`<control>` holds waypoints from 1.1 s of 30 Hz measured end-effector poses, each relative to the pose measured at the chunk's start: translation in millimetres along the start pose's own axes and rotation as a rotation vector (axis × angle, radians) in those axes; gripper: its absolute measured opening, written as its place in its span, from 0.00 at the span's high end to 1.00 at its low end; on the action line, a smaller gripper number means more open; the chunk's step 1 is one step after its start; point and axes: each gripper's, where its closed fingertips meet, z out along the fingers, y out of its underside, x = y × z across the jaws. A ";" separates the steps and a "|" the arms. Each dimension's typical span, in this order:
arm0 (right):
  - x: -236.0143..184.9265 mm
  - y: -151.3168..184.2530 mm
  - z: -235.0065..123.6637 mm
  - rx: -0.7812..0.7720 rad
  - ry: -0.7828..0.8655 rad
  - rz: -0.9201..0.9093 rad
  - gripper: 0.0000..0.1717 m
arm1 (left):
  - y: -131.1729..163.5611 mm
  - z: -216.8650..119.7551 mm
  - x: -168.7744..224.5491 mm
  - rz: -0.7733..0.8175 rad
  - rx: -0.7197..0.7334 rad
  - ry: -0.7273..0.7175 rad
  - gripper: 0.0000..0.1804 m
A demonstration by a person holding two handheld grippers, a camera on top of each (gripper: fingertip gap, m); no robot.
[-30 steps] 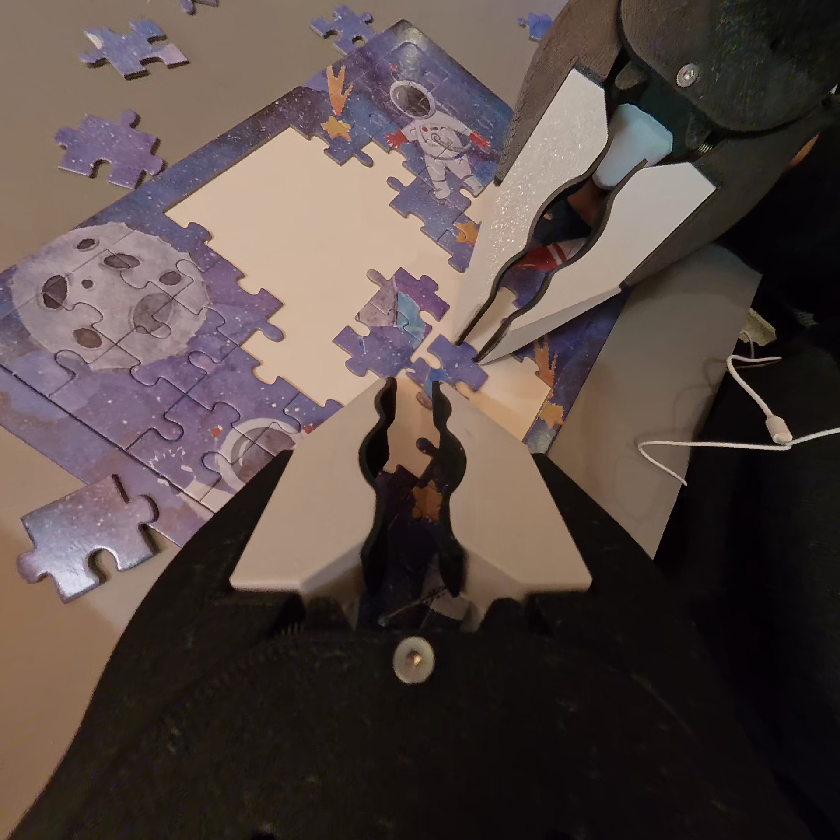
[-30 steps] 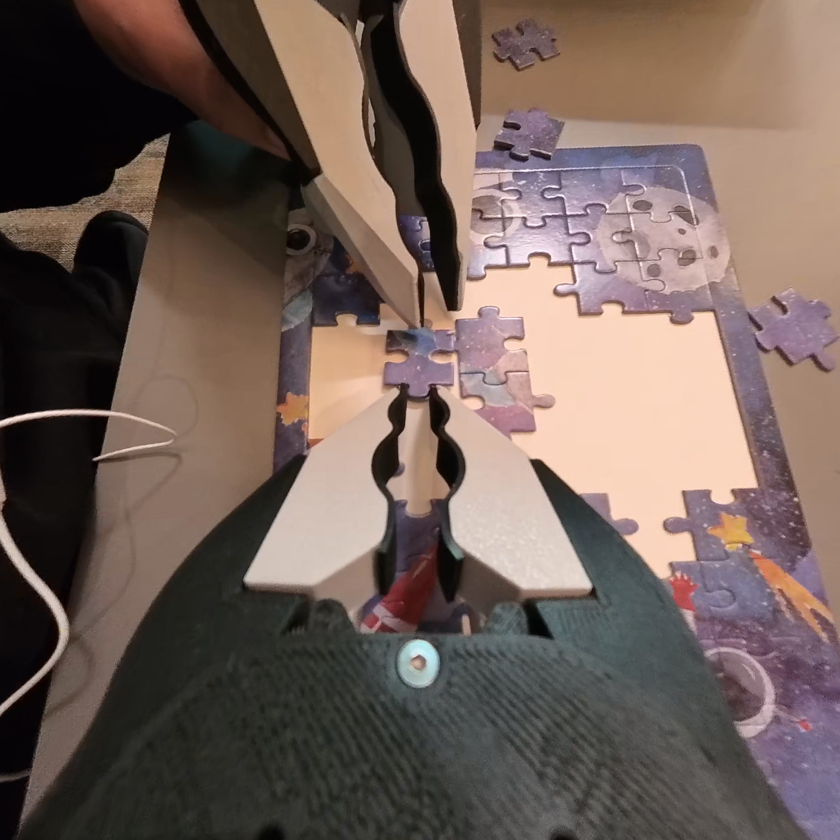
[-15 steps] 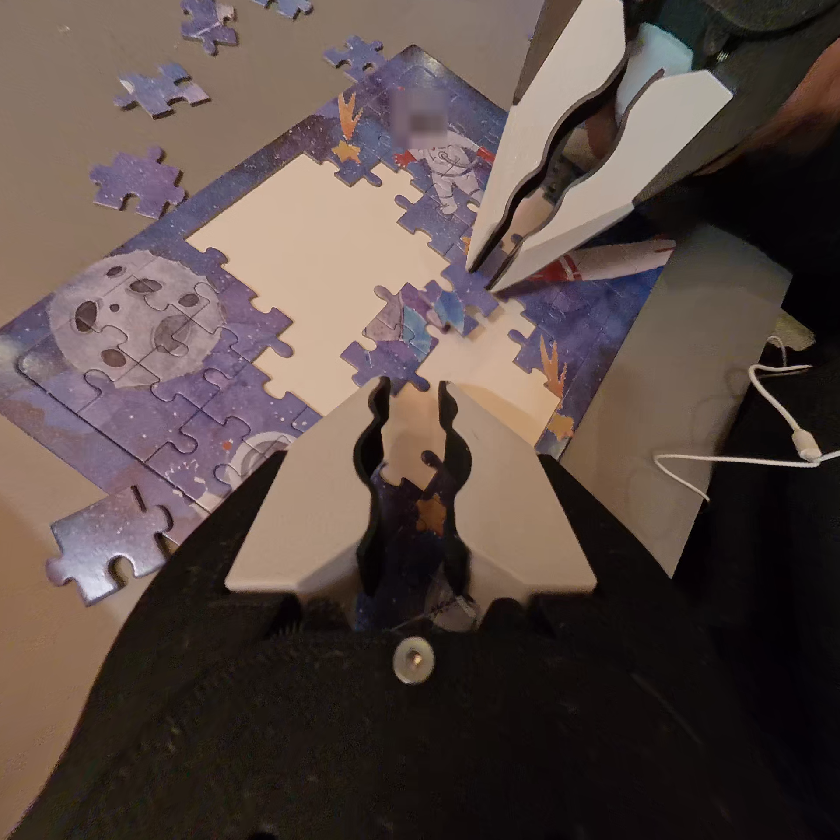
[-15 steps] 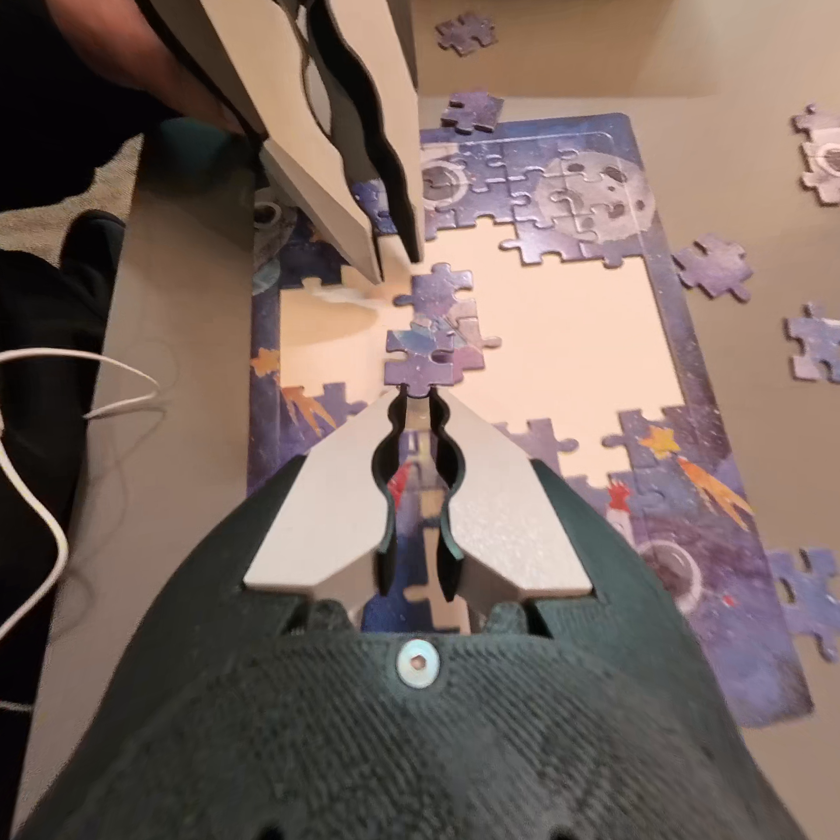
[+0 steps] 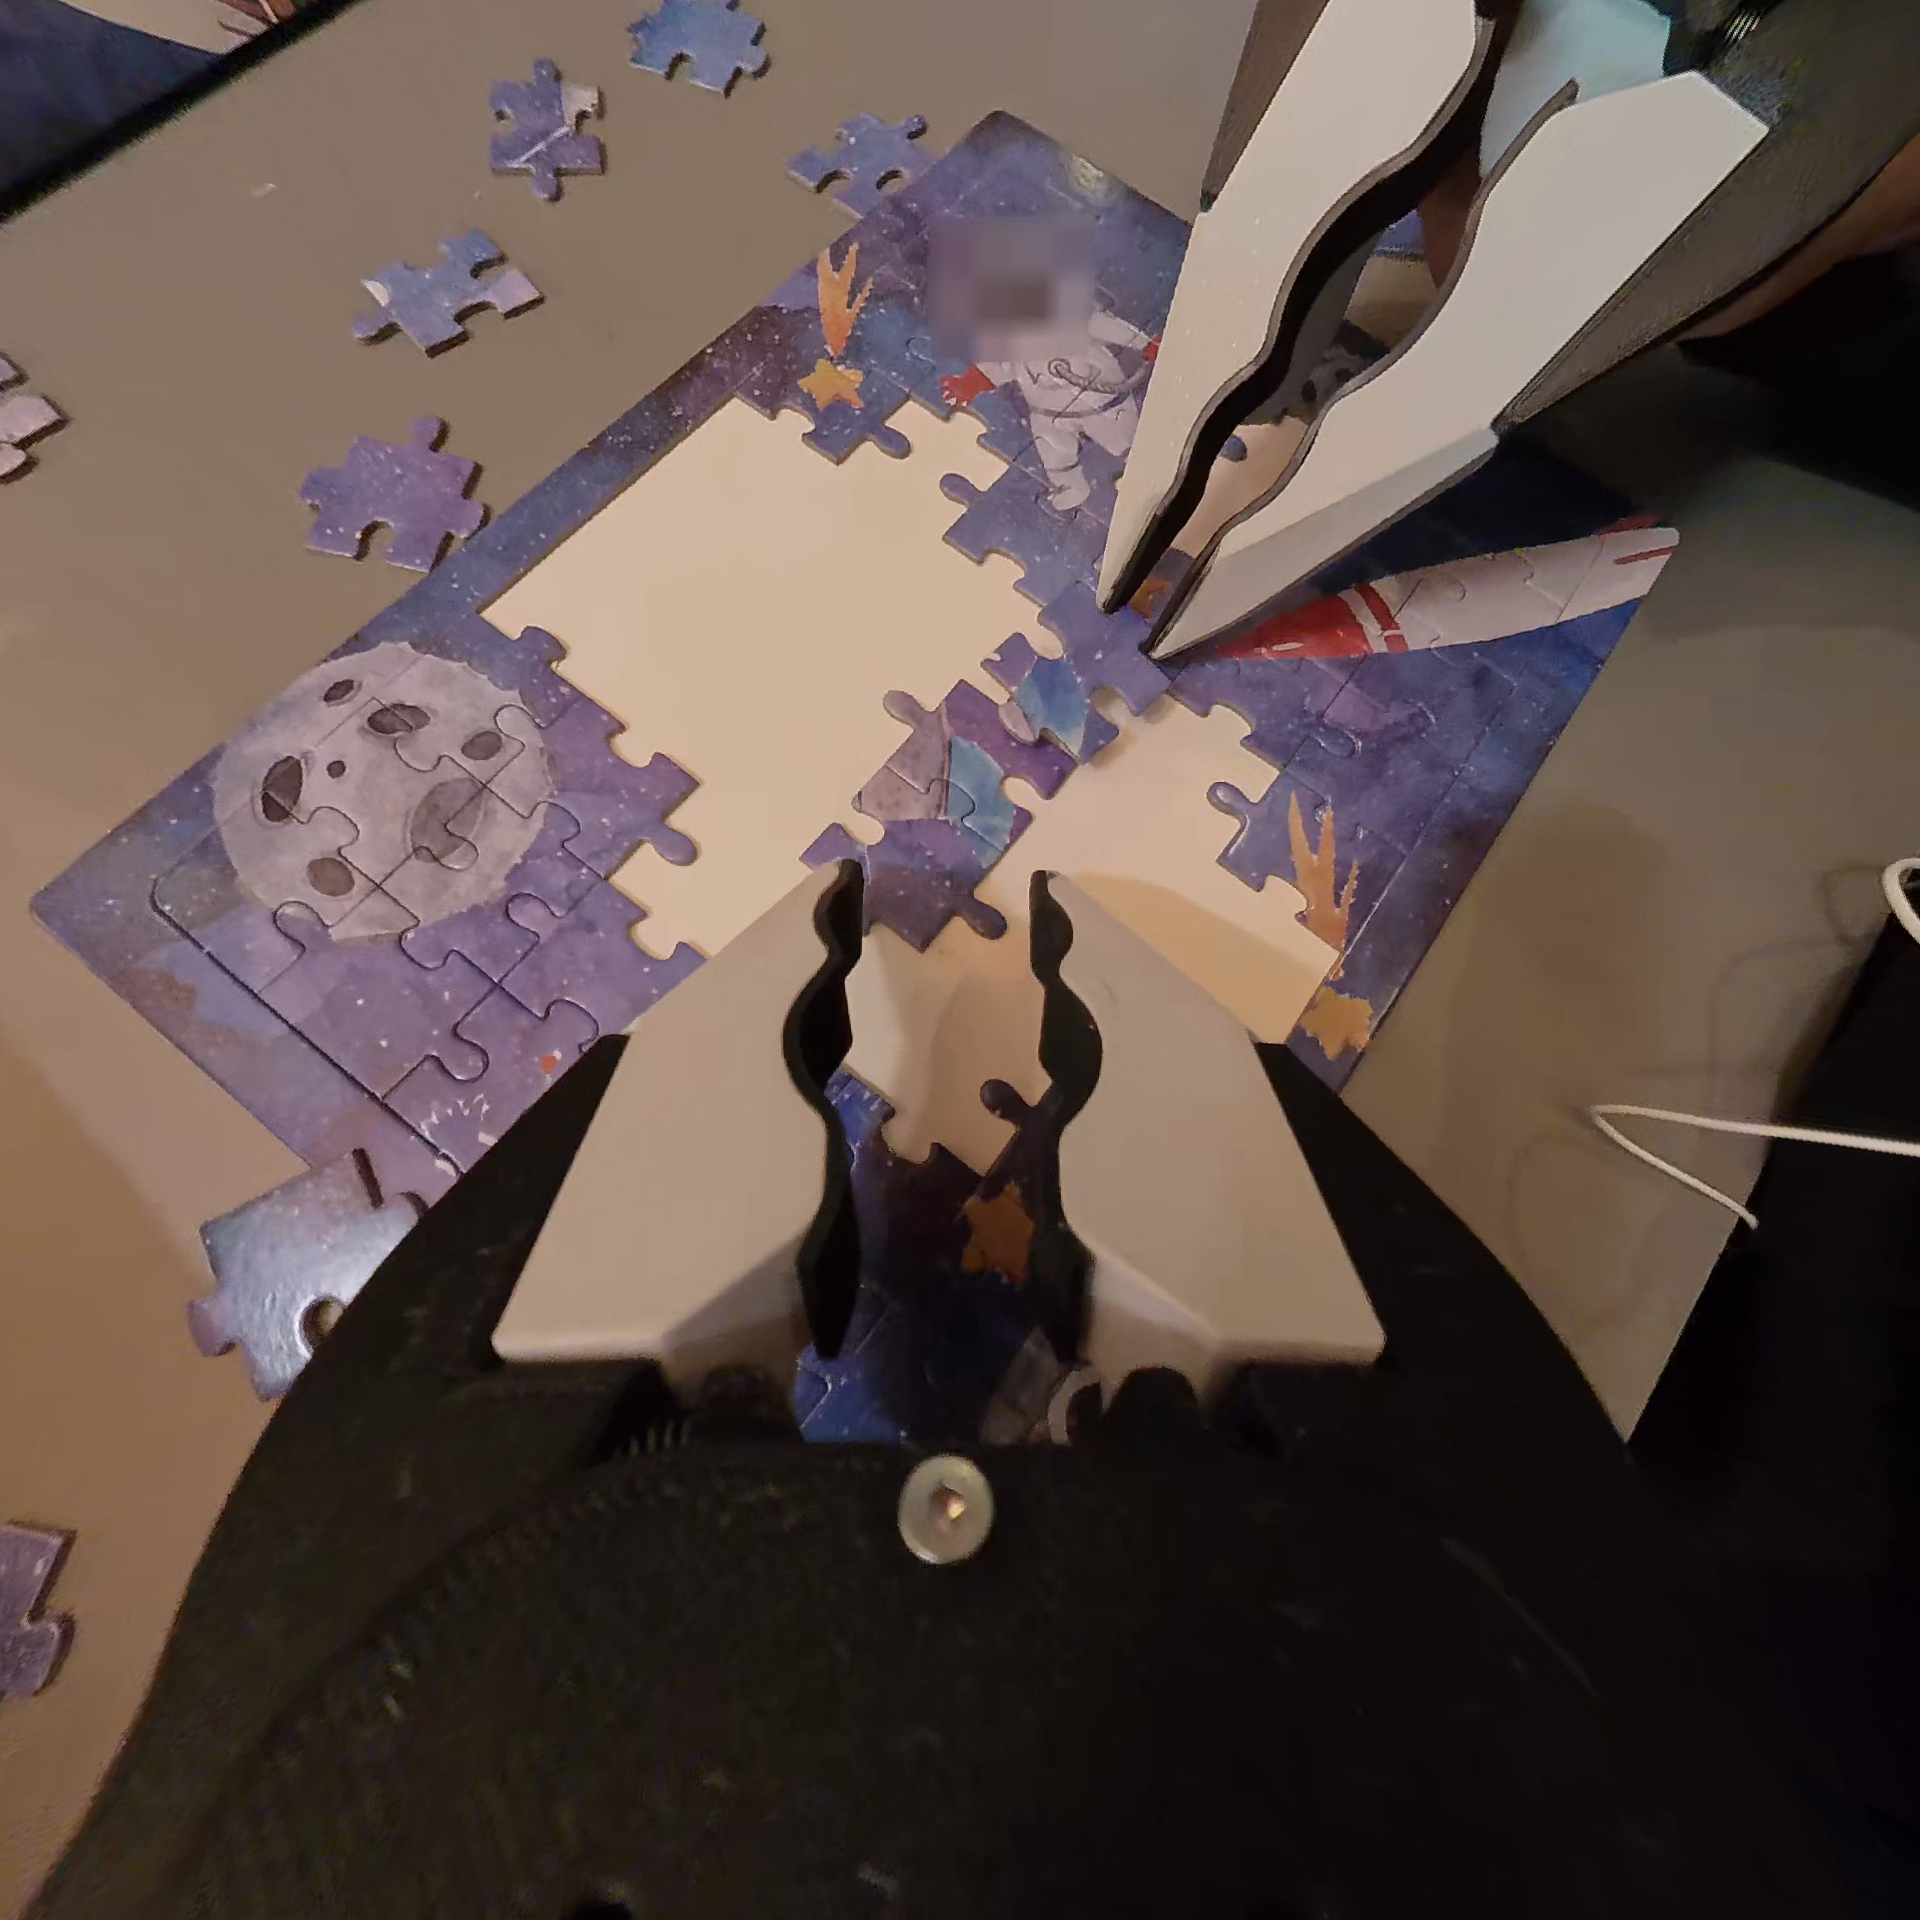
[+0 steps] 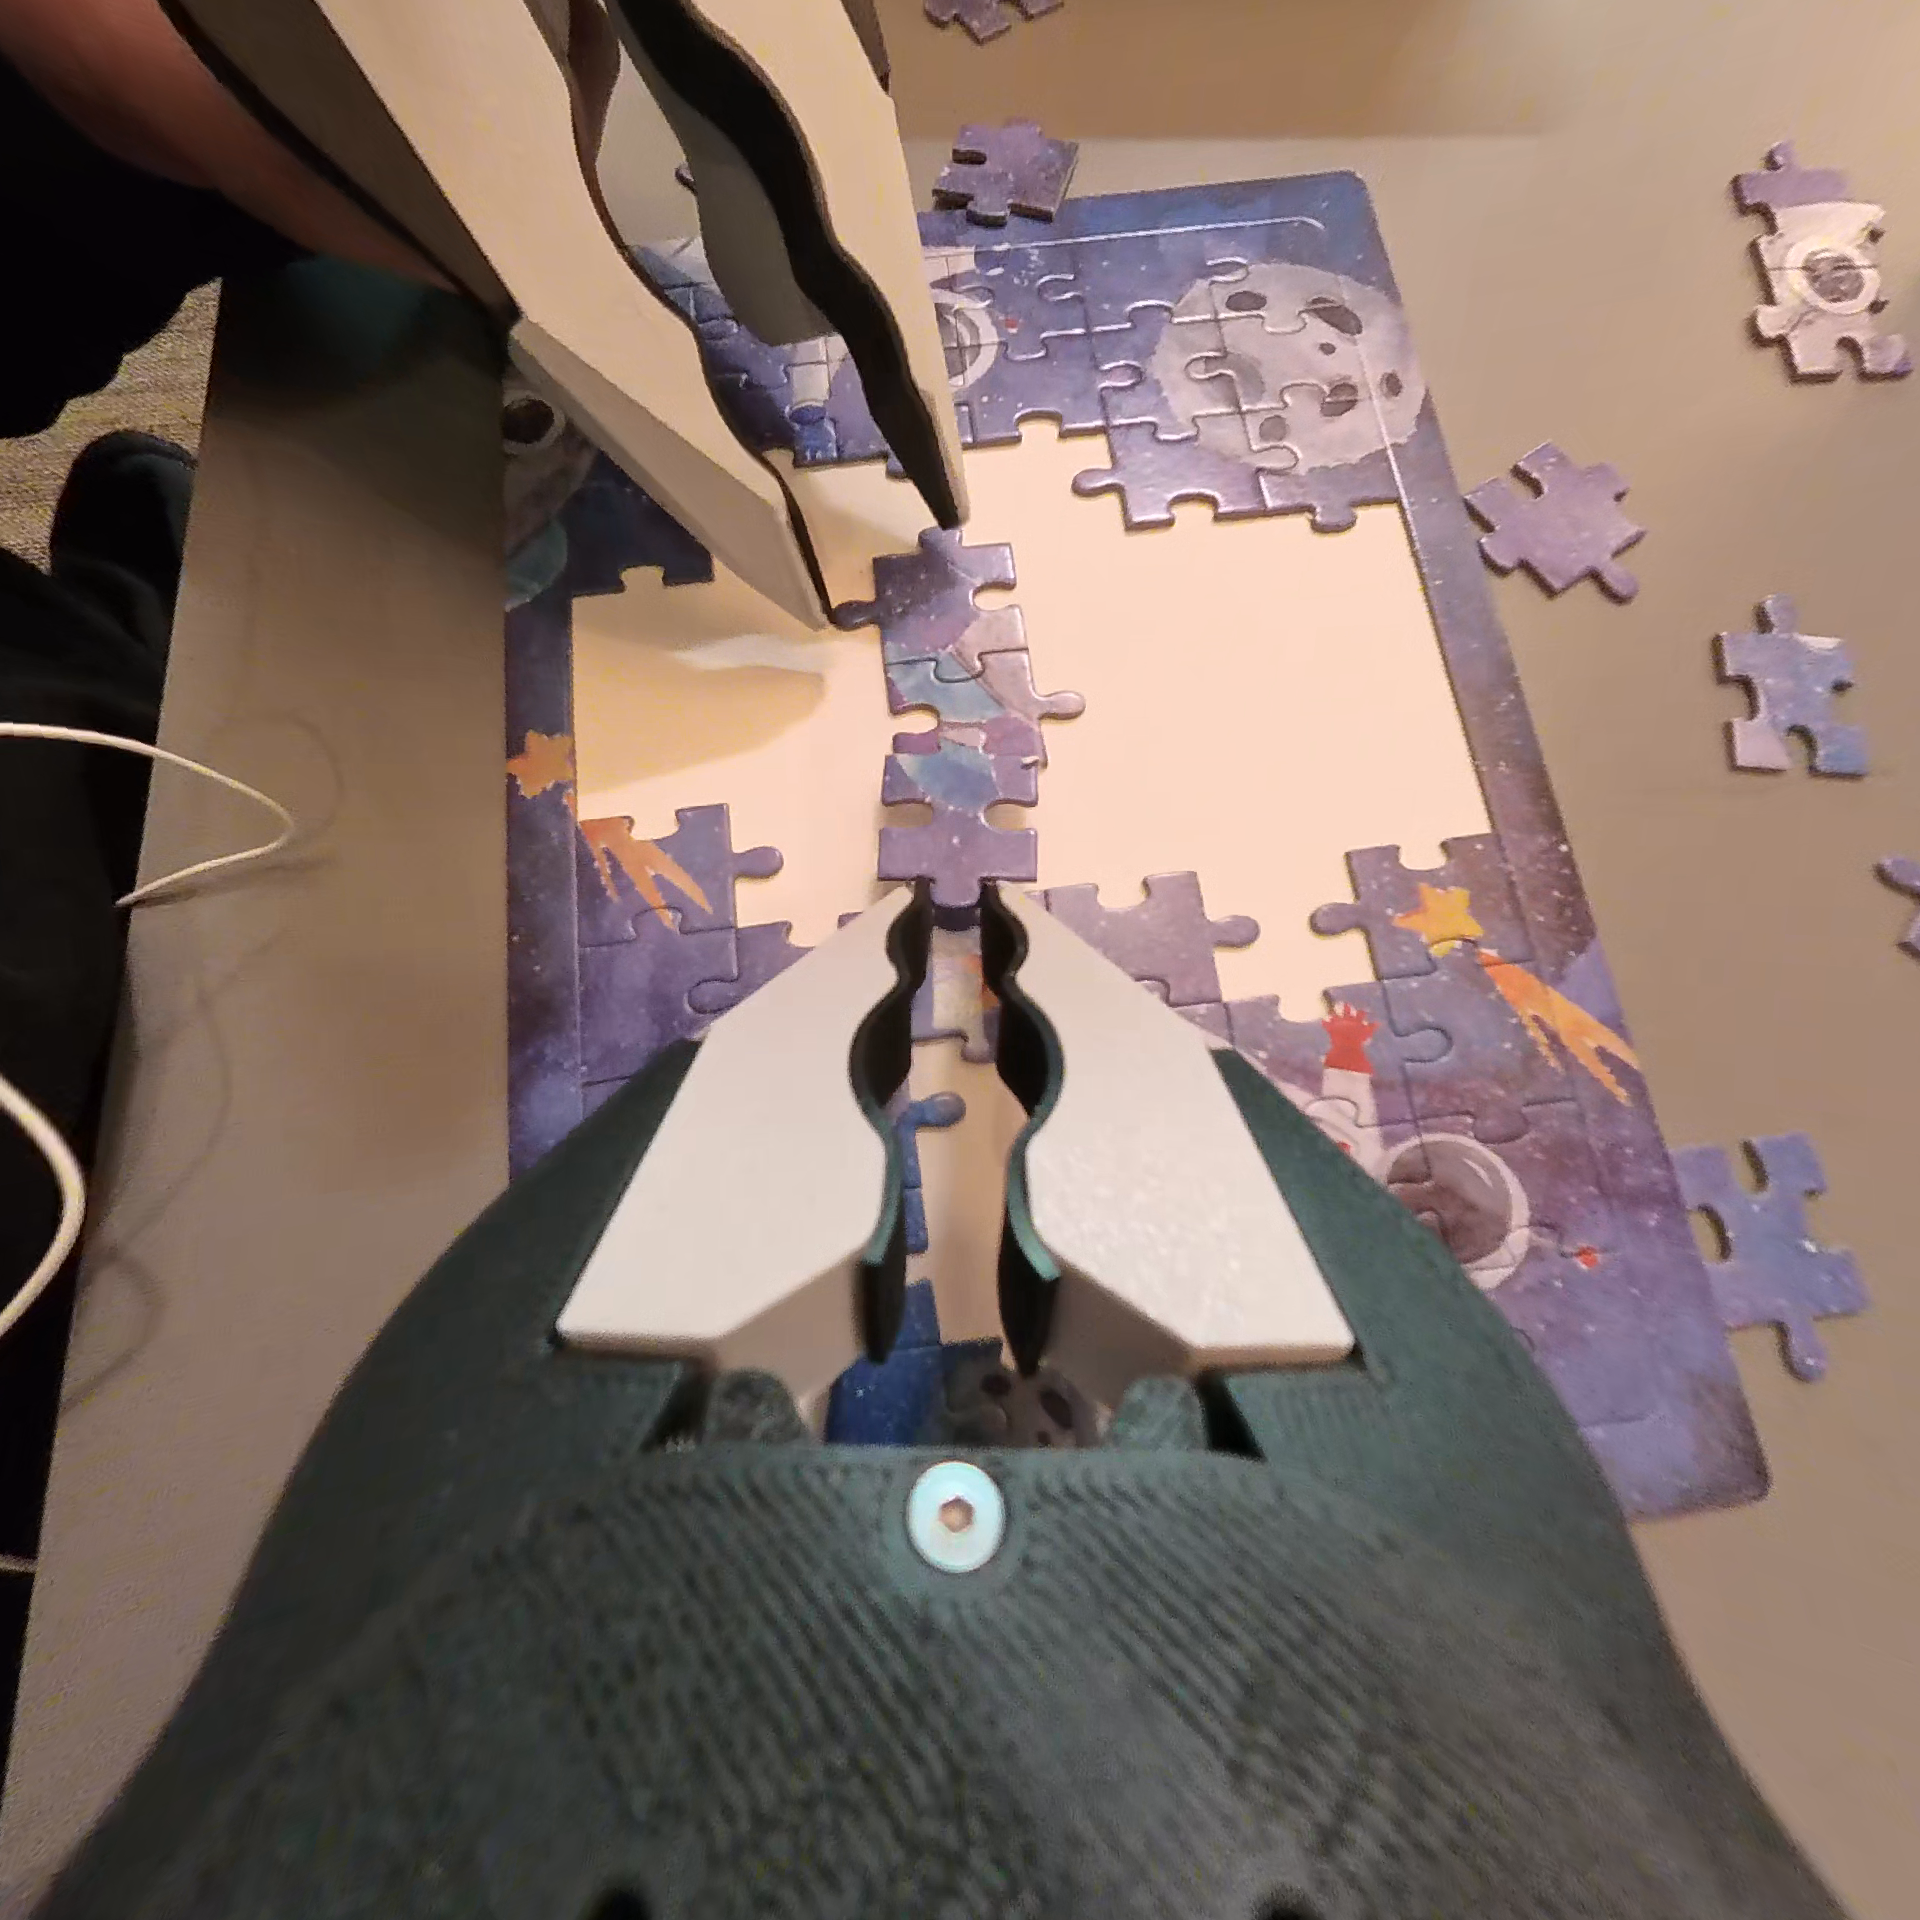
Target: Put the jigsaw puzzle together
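Note:
A space-themed jigsaw board [image 5: 779, 623] lies on the table, part filled, with its cream base showing in the middle. My right gripper [image 6: 951, 906] is shut on the tab of a purple puzzle piece [image 6: 956, 844]. That piece sits at the near end of a short strip of blue-purple pieces [image 6: 966, 675] lying on the cream base. The left wrist view shows the right gripper [image 5: 1135, 627] pinching this piece [image 5: 1101, 657] beside the red rocket picture [image 5: 1351, 613]. My left gripper [image 5: 945, 894] is open and empty, its tips either side of the strip's other end [image 5: 914, 862] without pressing on it. It also shows in the right wrist view [image 6: 883, 561].
Several loose purple pieces lie on the table around the board [image 5: 395, 499] [image 5: 447, 301] [image 5: 281, 1278] [image 6: 1558, 520] [image 6: 1787, 696]. A white cord [image 5: 1662, 1132] lies by the table's edge next to a person's dark clothing. The board's moon corner [image 6: 1278, 353] is filled in. The left gripper's tips are roughly 7 cm from the right gripper's.
My left gripper's jaws have opened wider and it has drawn back from the held piece. My right gripper has carried the purple piece toward the rocket side, still shut on it.

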 end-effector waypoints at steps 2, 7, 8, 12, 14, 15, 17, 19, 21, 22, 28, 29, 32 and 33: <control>0.0 -0.3 0.1 0.000 0.001 0.001 0.95 | 0.0 0.5 -0.5 0.005 -0.003 -0.009 0.83; 2.6 -1.5 -1.5 0.007 0.015 0.007 0.95 | -2.2 2.9 -0.9 0.008 -0.003 -0.022 0.81; 3.4 -1.4 -1.9 0.008 0.019 0.009 0.95 | -2.8 3.7 -0.9 0.012 -0.005 -0.025 0.81; 10.4 -0.1 -4.0 0.001 0.056 0.024 0.95 | -4.5 9.4 1.2 0.020 -0.022 -0.025 0.80; 15.6 0.6 -6.0 0.000 0.083 0.037 0.95 | -3.6 12.1 0.4 0.026 -0.039 -0.035 0.79; 17.9 0.8 -7.1 0.002 0.095 0.043 0.95 | -2.6 13.1 -1.0 0.036 -0.051 -0.049 0.79; 21.7 0.3 -9.1 0.009 0.114 0.056 0.95 | -2.0 14.4 -2.7 0.060 -0.063 -0.074 0.79; 24.7 -0.3 -10.2 0.014 0.131 0.064 0.95 | -2.7 14.5 -4.1 0.068 -0.066 -0.092 0.79; 27.4 -0.4 -10.7 0.015 0.150 0.066 0.95 | -2.7 14.1 -5.3 0.066 -0.069 -0.098 0.80; 28.2 -0.6 -10.7 0.016 0.157 0.067 0.95 | -2.6 13.5 -6.8 0.063 -0.069 -0.104 0.80; 28.2 -2.7 -8.7 0.023 0.164 0.070 0.95 | 0.2 8.4 -15.5 0.049 -0.073 -0.138 0.82; 28.3 -3.0 -8.4 0.025 0.165 0.070 0.95 | 0.1 8.2 -14.9 0.046 -0.070 -0.133 0.82; 29.4 -4.5 -7.5 0.032 0.171 0.077 0.95 | 0.5 9.1 -12.5 0.036 -0.066 -0.118 0.82; 29.6 -5.3 -7.1 0.036 0.171 0.080 0.95 | 1.1 9.5 -11.9 0.033 -0.067 -0.114 0.83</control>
